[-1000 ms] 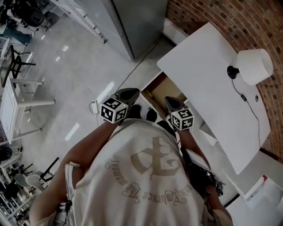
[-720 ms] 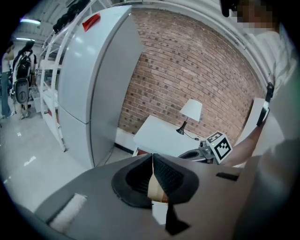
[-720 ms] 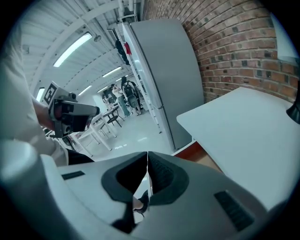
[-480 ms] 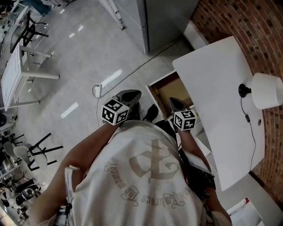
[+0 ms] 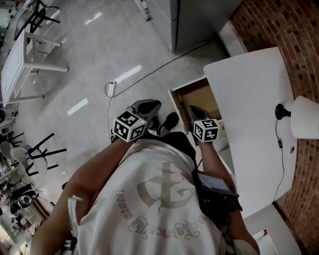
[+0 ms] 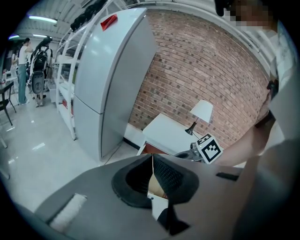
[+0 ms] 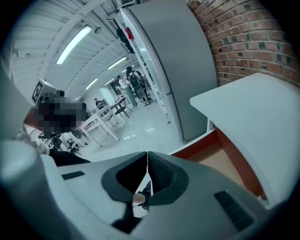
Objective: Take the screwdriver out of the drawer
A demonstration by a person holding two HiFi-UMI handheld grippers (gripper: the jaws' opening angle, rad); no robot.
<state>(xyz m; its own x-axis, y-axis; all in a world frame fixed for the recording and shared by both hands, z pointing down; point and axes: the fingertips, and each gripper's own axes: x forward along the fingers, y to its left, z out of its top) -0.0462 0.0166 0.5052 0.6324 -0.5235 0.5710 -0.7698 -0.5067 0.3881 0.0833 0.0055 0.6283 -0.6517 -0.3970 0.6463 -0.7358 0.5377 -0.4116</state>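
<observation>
An open drawer with a brown wooden inside sticks out from under the white table. I cannot make out a screwdriver in it. My left gripper is shut and empty, hanging over the floor just left of the drawer. My right gripper is also shut and empty, above the drawer's near end. In the left gripper view the jaws meet in a thin line, with the drawer front beyond them. In the right gripper view the shut gripper points past the drawer's floor.
A white lamp and its cord sit on the table by the brick wall. A grey fridge stands beyond the drawer. A cable runs over the floor. The person's black shoe is beside the drawer. White desks stand far left.
The head view has swung, so the table and drawer now sit further right and higher. Both grippers stay shut, in much the same place in front of the body.
</observation>
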